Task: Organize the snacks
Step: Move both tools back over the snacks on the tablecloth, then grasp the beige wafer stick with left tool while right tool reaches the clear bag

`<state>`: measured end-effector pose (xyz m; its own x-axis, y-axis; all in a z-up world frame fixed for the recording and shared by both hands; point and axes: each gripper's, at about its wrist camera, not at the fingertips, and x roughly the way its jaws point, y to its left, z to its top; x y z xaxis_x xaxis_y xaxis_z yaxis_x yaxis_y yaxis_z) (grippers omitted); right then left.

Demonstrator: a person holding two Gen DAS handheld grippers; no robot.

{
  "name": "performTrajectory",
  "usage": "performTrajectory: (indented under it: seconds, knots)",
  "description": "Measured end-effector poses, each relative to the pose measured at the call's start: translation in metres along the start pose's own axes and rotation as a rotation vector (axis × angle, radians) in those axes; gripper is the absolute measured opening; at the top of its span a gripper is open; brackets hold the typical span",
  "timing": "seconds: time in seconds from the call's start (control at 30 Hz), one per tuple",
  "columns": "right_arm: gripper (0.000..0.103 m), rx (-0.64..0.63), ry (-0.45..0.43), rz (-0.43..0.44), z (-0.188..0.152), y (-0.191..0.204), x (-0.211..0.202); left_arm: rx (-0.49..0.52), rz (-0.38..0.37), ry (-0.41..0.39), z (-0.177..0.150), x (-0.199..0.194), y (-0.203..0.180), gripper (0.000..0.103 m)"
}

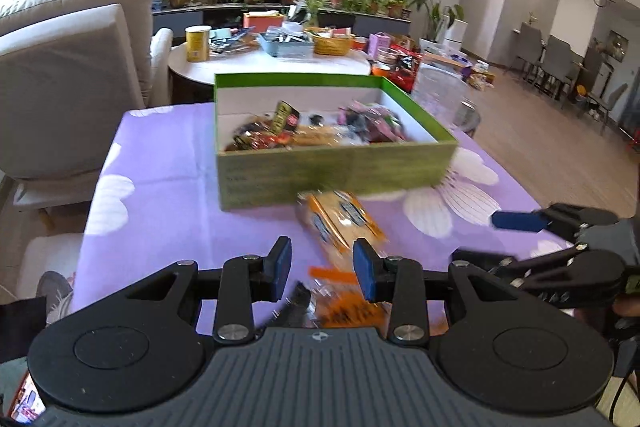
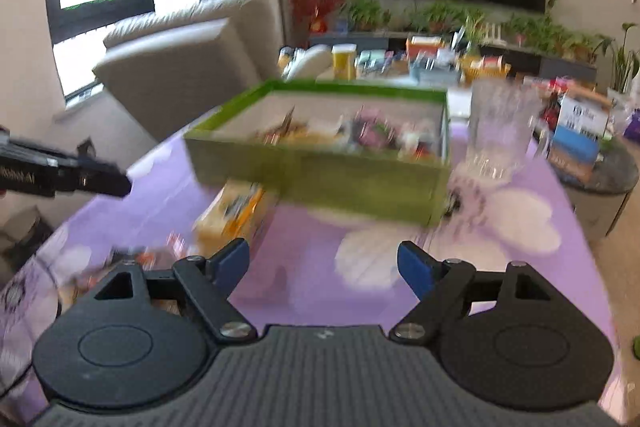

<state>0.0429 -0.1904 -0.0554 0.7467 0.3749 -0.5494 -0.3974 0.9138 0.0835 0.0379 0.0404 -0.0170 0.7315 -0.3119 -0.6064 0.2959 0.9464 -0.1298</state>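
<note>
Your left gripper has its jaws apart with nothing clamped. The orange snack packet lies flat on the purple flowered tablecloth, just ahead of the fingertips and a bit toward the right blue pad, which overlaps the packet's near end in this view; whether it touches, you cannot tell through the blur. The packet's far end sits just in front of the green box, close to its near wall.

Your right gripper is also apart and empty, over bare cloth. From there the same packet lies ahead and to the left, beyond the left pad.

A second orange wrapper sits right under the left gripper's body, mostly hidden.

Handling, as a judgement: the packet looks like a light, crinkly film wrap around something brittle, probably biscuits or crackers. Film is slick, so it may slide on the cloth as you close. Squeeze gently or the contents crack. Take it across the short width near the middle, pads on the long sides, not on a sealed end, which would flop.

The box already holds mixed wrapped snacks. Mind the clear glass mug standing just right of the box; it is fragile and near your right side's path.
</note>
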Motion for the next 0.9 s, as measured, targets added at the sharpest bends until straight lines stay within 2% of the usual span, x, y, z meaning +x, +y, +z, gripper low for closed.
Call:
performTrajectory:
  seconds: [0.1, 0.27, 0.43, 0.63, 0.83, 0.87, 0.9]
  knots:
    - [0.052, 0.017, 0.03, 0.034, -0.013, 0.012, -0.004, 0.004, -0.008, 0.002, -0.013, -0.011, -0.005, 0.032]
    - [0.052, 0.062, 0.026, 0.086, -0.031, 0.025, -0.021, 0.016, -0.009, 0.013, -0.035, -0.032, -0.008, 0.032]
    - [0.052, 0.06, 0.048, 0.127, -0.045, 0.04, -0.024, 0.056, -0.038, 0.06, -0.057, -0.042, -0.013, 0.032]
    - [0.052, 0.04, 0.049, 0.099, -0.05, 0.05, -0.026, 0.108, -0.073, 0.146, -0.078, -0.032, -0.027, 0.032]
    - [0.052, 0.075, 0.042, 0.059, -0.053, 0.04, -0.035, 0.097, 0.003, 0.192, -0.082, -0.006, -0.024, 0.032]
    - [0.052, 0.079, 0.043, 0.056, -0.054, 0.039, -0.035, 0.08, -0.01, 0.197, -0.081, -0.003, -0.021, 0.031]
    - [0.052, 0.082, 0.044, 0.055, -0.055, 0.039, -0.035, 0.07, -0.016, 0.191, -0.082, -0.002, -0.02, 0.024]
